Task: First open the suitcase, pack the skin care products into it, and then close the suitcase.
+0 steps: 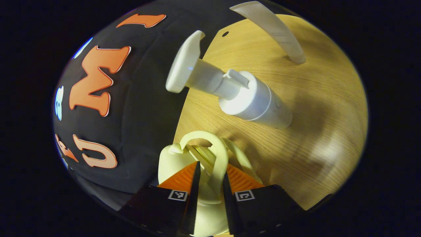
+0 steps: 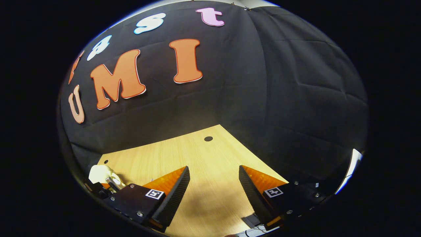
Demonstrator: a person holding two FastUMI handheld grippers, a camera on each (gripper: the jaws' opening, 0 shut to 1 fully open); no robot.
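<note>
Left gripper [image 1: 210,179]: closed on pale yellow plastic bottle's loop handle [image 1: 210,151]. Ahead on wooden desk [image 1: 315,108]: white pump bottle [image 1: 250,95], white tube [image 1: 276,29]. Right gripper [image 2: 213,184]: wide, holding nothing.

Just ahead of the left gripper [image 1: 210,171] stands a pump bottle [image 1: 250,98], a white tube [image 1: 279,33] farther on; bare table [image 1: 322,108] lies beside them. Before the right gripper [image 2: 213,184], open tabletop [image 2: 197,154] reaches the booth wall [image 2: 263,92].

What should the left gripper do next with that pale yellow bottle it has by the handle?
Probably lift it straight up: the left gripper has both fingers pressed on the looped handle of the pale yellow plastic bottle, while a white pump bottle stands close behind on the wooden table.
</note>
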